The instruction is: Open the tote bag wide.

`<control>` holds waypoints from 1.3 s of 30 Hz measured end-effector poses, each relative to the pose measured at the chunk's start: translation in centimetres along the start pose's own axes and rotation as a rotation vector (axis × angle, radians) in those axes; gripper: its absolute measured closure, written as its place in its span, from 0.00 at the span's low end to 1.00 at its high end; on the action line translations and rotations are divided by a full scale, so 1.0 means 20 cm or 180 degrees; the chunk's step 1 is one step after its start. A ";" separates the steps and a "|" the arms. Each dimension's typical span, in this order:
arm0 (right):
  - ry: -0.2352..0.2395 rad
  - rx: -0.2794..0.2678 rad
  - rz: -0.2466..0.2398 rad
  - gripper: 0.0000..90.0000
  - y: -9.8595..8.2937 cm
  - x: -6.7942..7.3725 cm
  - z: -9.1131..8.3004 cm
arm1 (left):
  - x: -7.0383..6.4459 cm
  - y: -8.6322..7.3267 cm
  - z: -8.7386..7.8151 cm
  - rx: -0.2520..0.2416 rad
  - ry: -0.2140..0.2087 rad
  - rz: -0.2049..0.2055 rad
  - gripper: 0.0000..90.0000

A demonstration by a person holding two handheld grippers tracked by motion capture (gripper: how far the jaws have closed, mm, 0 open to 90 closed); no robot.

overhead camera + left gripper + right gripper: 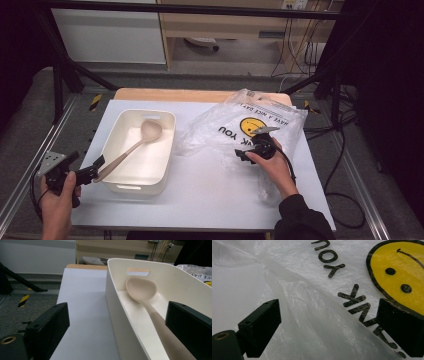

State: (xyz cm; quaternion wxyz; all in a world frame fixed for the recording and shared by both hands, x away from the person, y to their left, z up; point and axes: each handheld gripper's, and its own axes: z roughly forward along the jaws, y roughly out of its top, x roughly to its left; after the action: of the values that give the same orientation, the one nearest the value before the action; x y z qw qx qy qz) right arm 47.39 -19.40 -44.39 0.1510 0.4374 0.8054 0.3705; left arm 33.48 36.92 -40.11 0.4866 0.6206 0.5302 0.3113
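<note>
The left gripper [98, 164] is held spread around the spoon [142, 137] handle, ready to pinch; the right gripper [243, 154] is spread over the bag [220, 127] for pinning.

Beige spoon [134, 145] in cream bin [165, 155], printed plastic bag [240, 125] just beside.

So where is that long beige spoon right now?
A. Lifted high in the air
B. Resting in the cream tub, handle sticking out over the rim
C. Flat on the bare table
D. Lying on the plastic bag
B: the spoon has its bowl inside the cream tub, and its handle slopes out over the near rim toward the left tongs, whose jaws stand open around it.
</note>
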 end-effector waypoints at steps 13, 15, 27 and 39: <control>-0.0110 0.0191 -0.0106 0.08 -0.03 0.04 0.06 | 0.00 0.00 0.00 -0.0006 0.0005 0.0000 0.06; -0.0166 0.0176 -0.0136 0.13 -0.04 0.04 0.06 | 0.00 0.00 0.00 -0.0012 0.0008 0.0003 0.06; -0.0184 0.0011 -0.0129 0.89 -0.04 0.03 0.03 | -0.06 0.07 -0.05 -0.0176 -0.0021 0.0061 0.06; -0.0076 -0.0008 0.0085 1.00 -0.06 0.12 -0.04 | -0.32 0.20 -0.08 -0.0224 -0.0513 0.0204 0.06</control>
State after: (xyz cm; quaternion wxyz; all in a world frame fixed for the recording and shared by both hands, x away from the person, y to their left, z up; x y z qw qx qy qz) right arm 44.95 -18.18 -44.53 0.1562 0.4523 0.7971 0.3683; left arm 31.90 31.27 -35.02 0.5390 0.6428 0.4580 0.2942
